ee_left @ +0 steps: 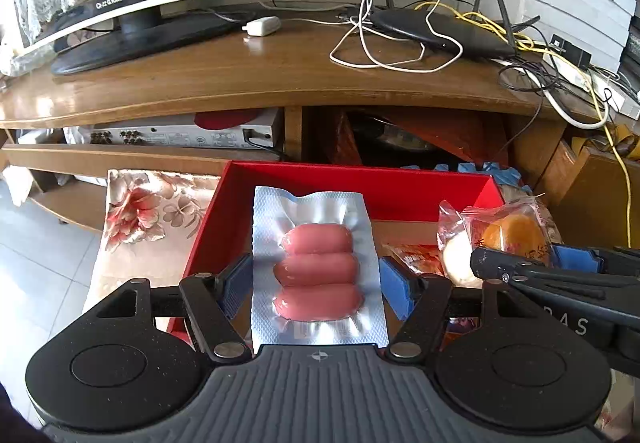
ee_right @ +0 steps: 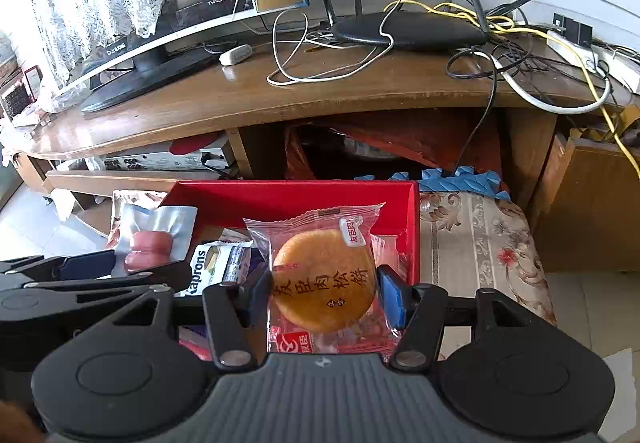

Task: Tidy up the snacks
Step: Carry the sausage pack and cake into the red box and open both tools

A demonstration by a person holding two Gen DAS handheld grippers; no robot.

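My left gripper [ee_left: 316,283] is shut on a silver vacuum pack of three pink sausages [ee_left: 318,267] and holds it over the red box [ee_left: 360,183]. My right gripper [ee_right: 322,289] is shut on a clear-wrapped round golden cake [ee_right: 324,283] with Chinese print, also above the red box [ee_right: 304,195]. The cake [ee_left: 512,231] and the right gripper show at the right of the left wrist view. The sausage pack [ee_right: 150,243] shows at the left of the right wrist view. A white Kaprons packet [ee_right: 216,263] and other wrappers lie in the box.
The box rests on a floral cushion [ee_right: 480,239] in front of a wooden TV stand [ee_left: 280,75]. On the stand are a monitor [ee_left: 132,27], a black router [ee_right: 408,29] and tangled cables. A silver player [ee_left: 180,133] sits on the shelf below. Tiled floor lies to the left.
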